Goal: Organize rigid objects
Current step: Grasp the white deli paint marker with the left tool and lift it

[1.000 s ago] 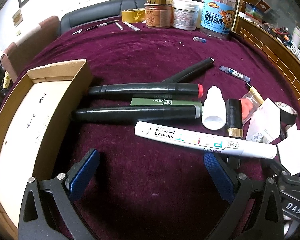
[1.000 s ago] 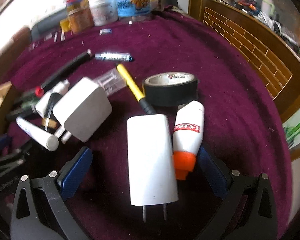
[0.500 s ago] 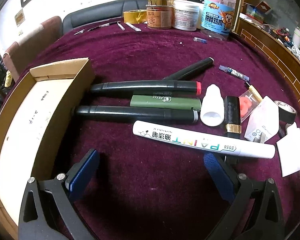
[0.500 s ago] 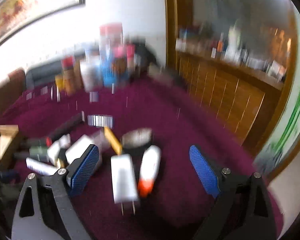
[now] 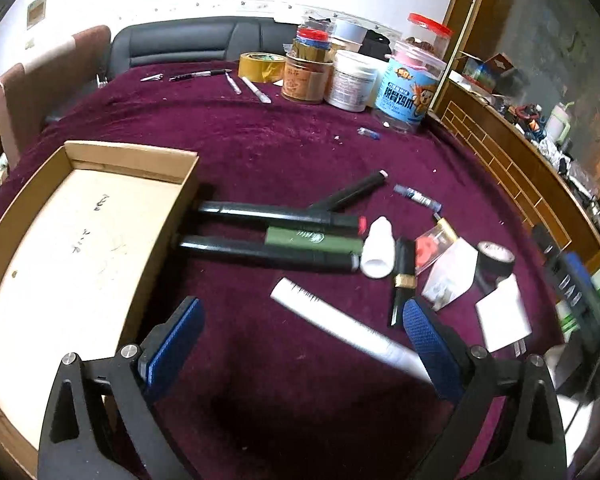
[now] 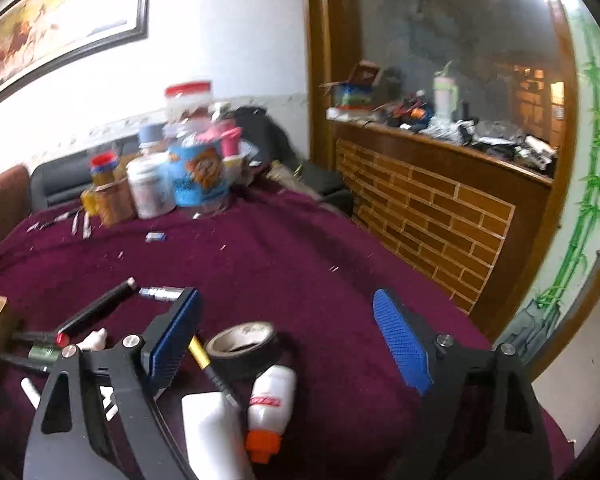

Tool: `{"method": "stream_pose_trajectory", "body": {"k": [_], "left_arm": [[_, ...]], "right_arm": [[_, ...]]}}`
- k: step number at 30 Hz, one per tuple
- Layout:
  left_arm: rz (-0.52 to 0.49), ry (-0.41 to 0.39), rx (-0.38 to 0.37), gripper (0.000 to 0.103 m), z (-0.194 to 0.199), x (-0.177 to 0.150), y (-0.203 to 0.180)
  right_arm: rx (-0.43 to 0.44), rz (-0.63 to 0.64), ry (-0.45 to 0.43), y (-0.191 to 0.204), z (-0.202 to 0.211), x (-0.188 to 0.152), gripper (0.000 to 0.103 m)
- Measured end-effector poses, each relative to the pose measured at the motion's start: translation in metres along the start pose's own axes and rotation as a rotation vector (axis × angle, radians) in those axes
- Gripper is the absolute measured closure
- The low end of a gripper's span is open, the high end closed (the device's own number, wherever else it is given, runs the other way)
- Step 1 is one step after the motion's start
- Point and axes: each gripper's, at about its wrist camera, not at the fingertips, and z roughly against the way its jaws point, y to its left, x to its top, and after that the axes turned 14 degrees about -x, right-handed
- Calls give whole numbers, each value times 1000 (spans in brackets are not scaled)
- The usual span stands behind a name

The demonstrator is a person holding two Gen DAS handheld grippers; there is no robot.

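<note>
The left gripper (image 5: 300,340), black-framed with blue ribbed pads, stands released above the maroon velvet tablecloth (image 5: 260,144), with nothing pressed between its pads. A long white paint marker (image 5: 340,328) lies slanted between them, its near end passing just beside the right-hand pad; contact cannot be told. At ten o'clock from this gripper sits the shallow brown cardboard tray (image 5: 132,160), its pale floor bare apart from some pen marks. At twelve o'clock lie two long black markers (image 5: 268,213), with an olive-green tube (image 5: 312,240) between them, their left ends near the tray wall. At one o'clock rest a small white dropper bottle (image 5: 378,250), a slim black-and-gold stick (image 5: 404,268), a white square adapter (image 5: 452,272) and a roll of black tape (image 5: 496,258).

The right gripper (image 6: 284,344) is released, its jaws closing, with nothing between the pads. Below the gap lie the black tape roll (image 6: 242,344), a white glue bottle with an orange cap (image 6: 270,408), a white flat charger plug (image 6: 212,436) and a yellow-and-black pen (image 6: 204,360).

At twelve o'clock, at the far table edge, stands a cluster of plastic jars (image 6: 172,176).
</note>
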Motion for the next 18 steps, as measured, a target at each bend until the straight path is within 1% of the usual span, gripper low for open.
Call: {"method": "stream_pose_trajectory", "body": {"k": [2, 5, 8, 9, 10, 11, 12, 13, 14, 15, 17, 18], "left_arm": [[6, 36, 14, 6, -7, 1, -6], [39, 116, 22, 6, -26, -9, -15], [52, 188, 61, 6, -52, -19, -30], [21, 211, 95, 4, -64, -21, -37], [-38, 212, 148, 3, -70, -25, -46], [-74, 221, 178, 3, -74, -28, -52], [-92, 210, 173, 4, -73, -29, -54], [-94, 213, 145, 10, -68, -31, -52], [-108, 208, 141, 27, -62, -33, -49], [-119, 204, 141, 39, -56, -33, -46], [-114, 206, 124, 83, -37, -33, -28], [-100, 212, 123, 87, -30, -32, -20]], "right_arm": [[0, 25, -7, 4, 1, -2, 16], [9, 50, -23, 11, 7, -4, 16], [11, 59, -30, 13, 10, -6, 16], [10, 60, -27, 13, 9, -6, 15], [7, 61, -23, 13, 8, -6, 15], [5, 61, -19, 13, 7, -6, 15], [2, 61, -12, 12, 5, -6, 15], [-1, 60, -8, 12, 5, -7, 15], [-2, 59, -6, 11, 4, -7, 15], [-3, 58, -2, 11, 4, -7, 15], [-1, 56, 1, 11, 4, -7, 15], [3, 58, 2, 12, 4, -7, 15]]}}
